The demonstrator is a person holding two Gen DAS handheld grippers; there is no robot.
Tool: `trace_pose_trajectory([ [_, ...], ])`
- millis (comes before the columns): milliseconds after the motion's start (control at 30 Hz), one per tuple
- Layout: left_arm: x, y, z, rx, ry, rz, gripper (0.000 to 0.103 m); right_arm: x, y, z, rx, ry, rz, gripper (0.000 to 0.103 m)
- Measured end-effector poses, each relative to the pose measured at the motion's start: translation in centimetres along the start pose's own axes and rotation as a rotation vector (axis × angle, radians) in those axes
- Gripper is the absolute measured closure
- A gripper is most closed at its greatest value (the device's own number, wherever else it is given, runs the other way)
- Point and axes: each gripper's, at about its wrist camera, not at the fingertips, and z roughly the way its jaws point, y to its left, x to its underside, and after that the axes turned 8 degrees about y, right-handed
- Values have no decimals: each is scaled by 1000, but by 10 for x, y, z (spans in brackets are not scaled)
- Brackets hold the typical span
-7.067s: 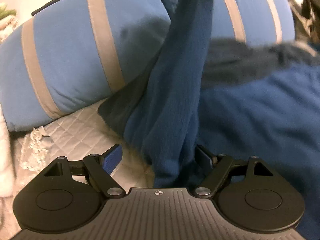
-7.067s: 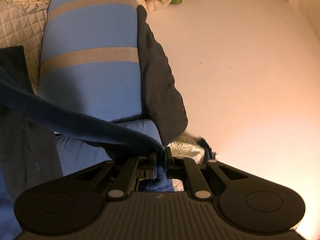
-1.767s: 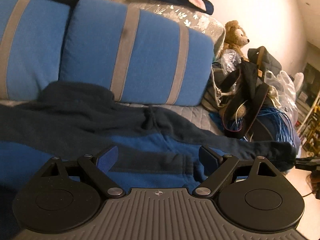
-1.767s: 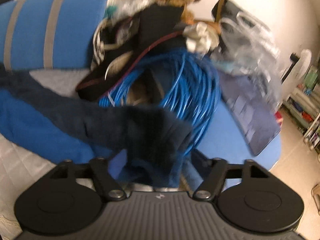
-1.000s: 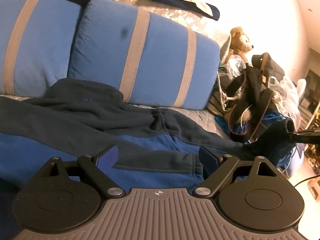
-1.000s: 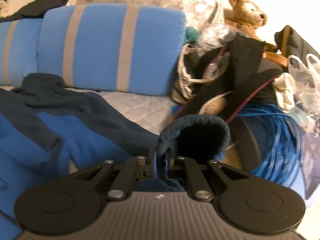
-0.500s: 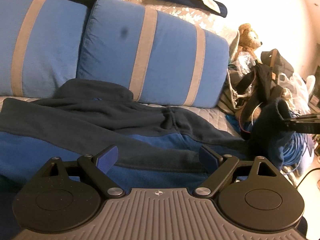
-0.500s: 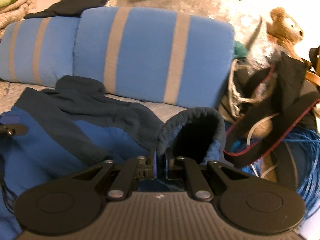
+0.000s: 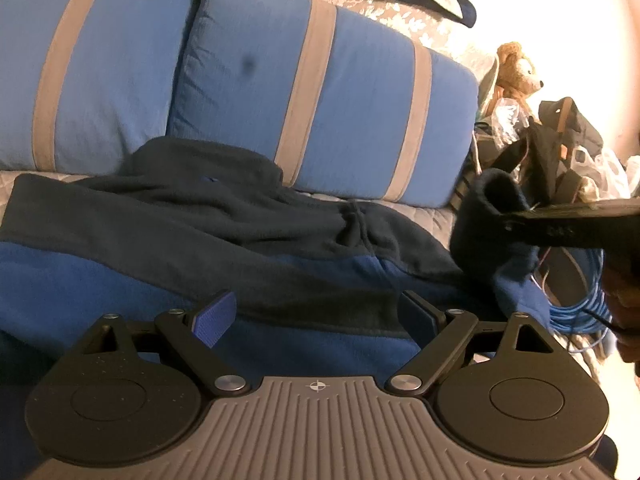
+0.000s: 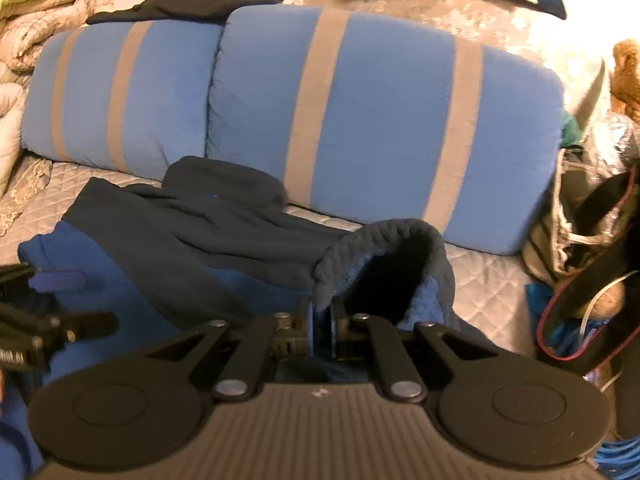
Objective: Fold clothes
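A blue and dark navy fleece hoodie (image 9: 200, 240) lies spread on the quilted bed, hood toward the pillows; it also shows in the right wrist view (image 10: 172, 248). My left gripper (image 9: 316, 312) is open and empty, low over the hoodie's blue body. My right gripper (image 10: 322, 322) is shut on the dark ribbed sleeve cuff (image 10: 384, 248) and holds it lifted above the bed. From the left wrist view the right gripper (image 9: 560, 228) comes in from the right with the cuff (image 9: 488, 216) hanging on it.
Two blue pillows with grey stripes (image 9: 320, 100) stand behind the hoodie. On the right lie bags with black straps (image 10: 592, 232), a coil of blue cable (image 9: 576, 296) and a teddy bear (image 9: 516, 68). Folded quilts (image 10: 40, 20) are stacked at the far left.
My right gripper has carried the sleeve cuff leftward, from over the cable pile toward the hoodie's body. My left gripper stays open, shifted slightly left over the hoodie.
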Motion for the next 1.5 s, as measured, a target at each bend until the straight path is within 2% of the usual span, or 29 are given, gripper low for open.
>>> trace_pose_trajectory([
  [67,0,0,1,-1,6,2,14,-6,6,8,-16,8,16,83],
  [100,1,0,2,-2,9,3,14,-8,8,8,-32,2,22,67],
  [167,0,0,2,-4,11,1,14,-13,12,3,-62,-32,26,51],
  [233,0,1,2,-6,13,-2,14,-15,14,-9,-65,-87,7,21],
  [333,0,1,2,-6,16,-6,14,-11,16,-21,-45,-135,-76,18],
  [433,-1,1,2,1,15,-6,14,4,13,-19,-24,-125,-207,18],
  [600,0,-2,0,22,4,13,14,43,-1,6,-39,-44,-394,22],
  [733,1,-3,0,23,-7,21,14,62,-7,23,-82,10,-408,29],
  [900,0,-1,2,6,-1,6,14,58,-8,47,-149,39,-376,31],
  [1067,0,1,3,3,5,4,14,56,-18,70,-216,78,-319,44],
  [1100,0,1,3,2,7,4,14,57,-18,73,-225,80,-311,58],
  [1133,0,1,3,0,9,5,14,59,-18,74,-230,80,-308,66],
  [1200,-1,1,5,1,13,6,14,62,-17,74,-238,77,-307,73],
  [1233,-1,1,5,3,14,6,14,65,-15,71,-231,68,-317,78],
  [1300,-1,1,5,8,16,5,14,71,-8,63,-196,44,-355,80],
  [1367,-1,2,5,17,17,2,14,80,1,58,-130,18,-425,82],
  [1433,2,3,4,27,14,-1,14,88,13,56,-49,-22,-504,90],
  [1500,3,4,3,46,12,-7,14,96,24,56,19,-56,-556,93],
])
